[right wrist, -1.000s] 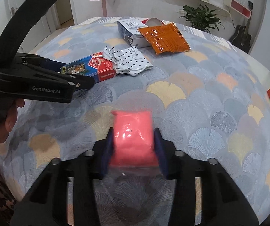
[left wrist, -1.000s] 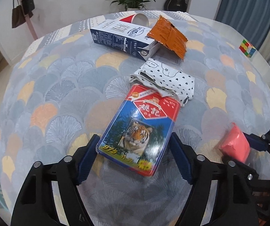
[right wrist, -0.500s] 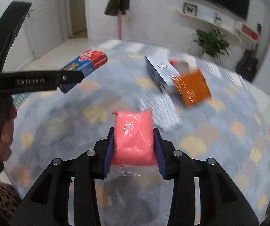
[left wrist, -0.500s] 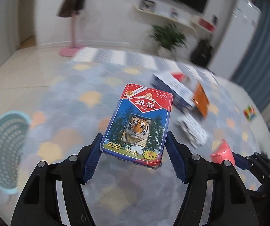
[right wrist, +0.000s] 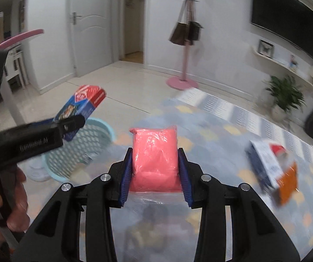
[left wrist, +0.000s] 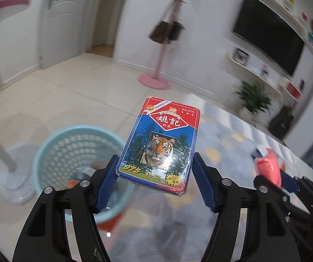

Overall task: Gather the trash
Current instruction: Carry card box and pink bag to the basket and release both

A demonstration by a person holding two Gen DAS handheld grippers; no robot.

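Observation:
My left gripper (left wrist: 155, 180) is shut on a blue and red playing-card box with a tiger picture (left wrist: 159, 146), held in the air near the table's edge, to the right of a light blue mesh trash basket (left wrist: 69, 150) on the floor. My right gripper (right wrist: 155, 170) is shut on a pink plastic packet (right wrist: 154, 152) above the table. The card box (right wrist: 80, 107) and basket (right wrist: 84, 146) also show at left in the right wrist view, the pink packet (left wrist: 268, 168) at right in the left wrist view.
A blue and white carton (right wrist: 265, 163) and an orange wrapper (right wrist: 287, 183) lie on the patterned tablecloth (right wrist: 222, 148) at right. A pink coat stand (right wrist: 183, 65) and a potted plant (right wrist: 285, 96) stand beyond. A white fan base (left wrist: 14, 187) is beside the basket.
Both grippers have lifted off the table and swung left with their loads. The trash basket has come into view, close by the card box.

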